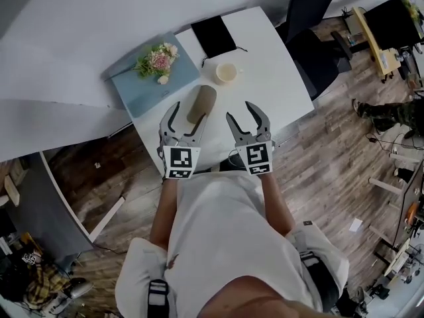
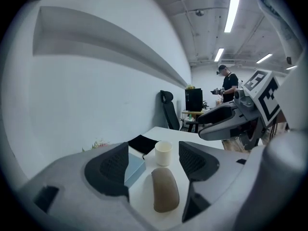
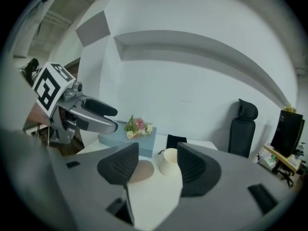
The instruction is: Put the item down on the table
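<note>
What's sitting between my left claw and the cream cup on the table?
The brown oblong item lies flat on the table between the open left claw and the cream cup; the left gripper view shows it plainly.

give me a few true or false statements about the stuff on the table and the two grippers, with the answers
1. The brown item lies flat on the table, held by neither gripper. True.
2. The left gripper is shut on the cup. False: its jaws stand apart and empty, and the cup stands free on the table.
3. A bunch of flowers lies on the blue box. True.
4. The black pouch lies on top of the blue box. False: it lies on the table beside the box.
5. The right gripper is open. True.
</note>
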